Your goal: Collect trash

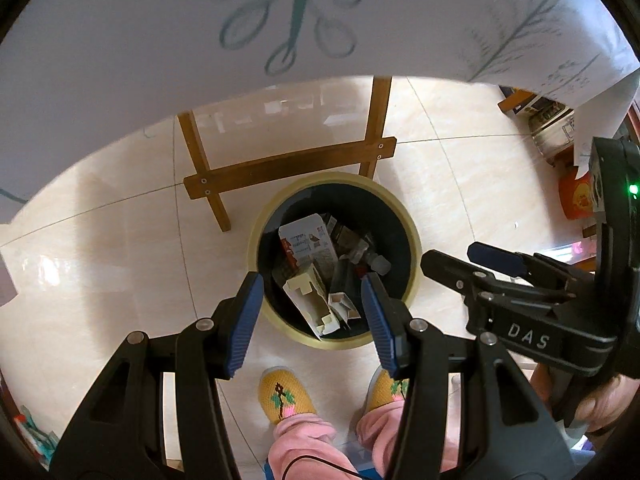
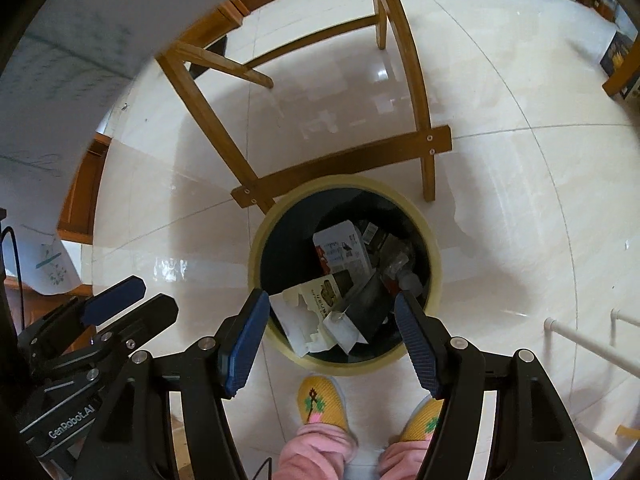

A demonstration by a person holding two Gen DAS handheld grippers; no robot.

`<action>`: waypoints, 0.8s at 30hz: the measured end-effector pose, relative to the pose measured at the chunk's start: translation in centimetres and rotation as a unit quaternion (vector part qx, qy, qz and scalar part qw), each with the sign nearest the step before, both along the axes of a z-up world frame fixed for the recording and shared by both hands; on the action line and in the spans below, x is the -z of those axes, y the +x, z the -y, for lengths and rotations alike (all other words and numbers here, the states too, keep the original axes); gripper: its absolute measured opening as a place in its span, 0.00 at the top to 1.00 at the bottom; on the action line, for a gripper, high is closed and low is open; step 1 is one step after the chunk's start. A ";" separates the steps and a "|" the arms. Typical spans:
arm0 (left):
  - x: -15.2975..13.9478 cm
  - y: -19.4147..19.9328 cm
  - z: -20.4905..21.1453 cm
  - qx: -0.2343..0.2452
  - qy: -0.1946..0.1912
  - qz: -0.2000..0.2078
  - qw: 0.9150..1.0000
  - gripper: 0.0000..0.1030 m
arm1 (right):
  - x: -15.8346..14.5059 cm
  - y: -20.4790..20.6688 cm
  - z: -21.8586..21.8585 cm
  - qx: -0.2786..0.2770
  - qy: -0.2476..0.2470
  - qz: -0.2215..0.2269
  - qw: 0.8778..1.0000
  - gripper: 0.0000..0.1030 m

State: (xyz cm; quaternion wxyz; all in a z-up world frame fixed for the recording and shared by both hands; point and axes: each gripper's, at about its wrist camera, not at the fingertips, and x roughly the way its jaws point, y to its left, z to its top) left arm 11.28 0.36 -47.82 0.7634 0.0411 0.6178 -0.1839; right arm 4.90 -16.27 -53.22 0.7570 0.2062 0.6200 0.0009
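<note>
A round bin with a yellow rim (image 1: 414,240) and black liner stands on the tiled floor, also in the right wrist view (image 2: 256,248). Inside lie a white printed carton (image 1: 308,242), an opened cardboard box (image 1: 310,300), a plastic bottle (image 1: 368,258) and dark wrappers. My left gripper (image 1: 310,312) hangs above the bin, open and empty. My right gripper (image 2: 330,332) also hangs above the bin, open and empty. Each gripper shows in the other's view: the right one at the right (image 1: 460,264), the left one at the left (image 2: 132,300).
Wooden table legs and crossbar (image 1: 288,164) stand just behind the bin. A white patterned tablecloth (image 1: 280,20) hangs above. The person's yellow slippers (image 1: 284,396) and pink trousers are just in front of the bin. Boxes (image 1: 576,196) sit at the far right.
</note>
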 end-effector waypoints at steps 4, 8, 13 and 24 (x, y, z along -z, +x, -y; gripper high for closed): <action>-2.2 -0.2 0.0 -0.010 -0.001 0.001 1.000 0.53 | -2.4 -0.5 -0.2 -0.006 -0.006 0.013 1.000 0.35; -5.2 -0.3 0.1 -0.024 0.005 0.013 1.000 0.46 | -5.5 -0.9 -0.2 -0.006 -0.011 0.023 1.000 0.35; -9.6 -0.6 0.0 -0.035 0.013 0.025 0.999 0.45 | -9.9 -1.5 0.1 -0.003 -0.014 0.033 0.999 0.35; -23.2 -1.8 -0.7 -0.076 0.018 0.049 0.996 0.45 | -24.5 -3.5 -0.1 -0.015 -0.023 0.070 0.997 0.35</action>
